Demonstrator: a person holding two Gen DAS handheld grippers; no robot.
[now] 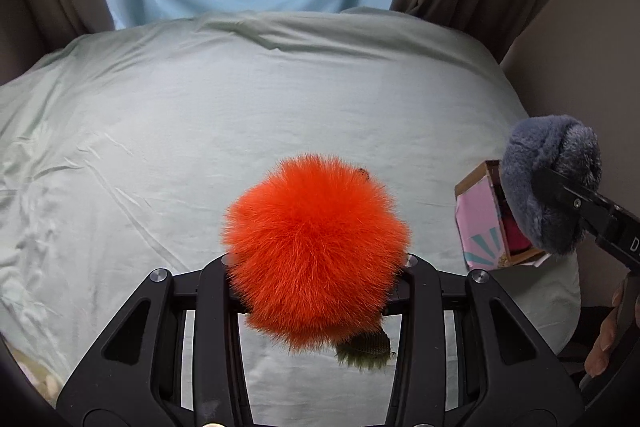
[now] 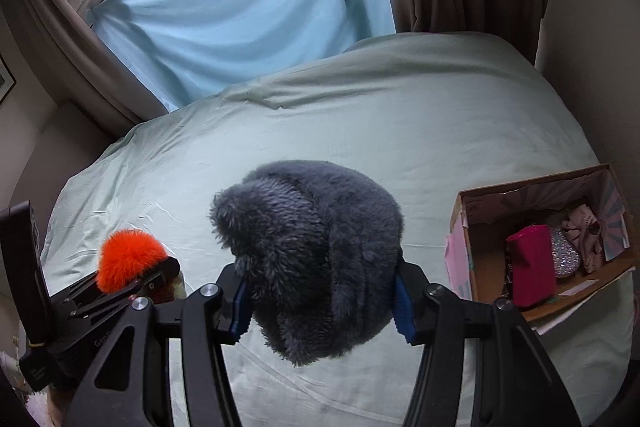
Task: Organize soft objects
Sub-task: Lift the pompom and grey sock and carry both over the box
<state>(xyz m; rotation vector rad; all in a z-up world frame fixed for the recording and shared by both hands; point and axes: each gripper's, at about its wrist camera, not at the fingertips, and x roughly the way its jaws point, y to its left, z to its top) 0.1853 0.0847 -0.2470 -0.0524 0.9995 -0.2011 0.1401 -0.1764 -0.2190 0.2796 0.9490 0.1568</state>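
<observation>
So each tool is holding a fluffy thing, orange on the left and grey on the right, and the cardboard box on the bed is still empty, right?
Not quite: the cardboard box is not empty. The right wrist view shows a magenta item, a glittery silver piece and some pale fabric inside it. The rest holds: the left tool grips the orange fluffy thing, and the right tool grips the grey one.

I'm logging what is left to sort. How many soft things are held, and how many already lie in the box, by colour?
Orange, held: 1, the pompom in the left claw.
Grey, held: 1, the plush in the right claw.
Magenta, in box: 1.
Silver glitter: 1.
Beige: 1.
Total: 5.
</observation>
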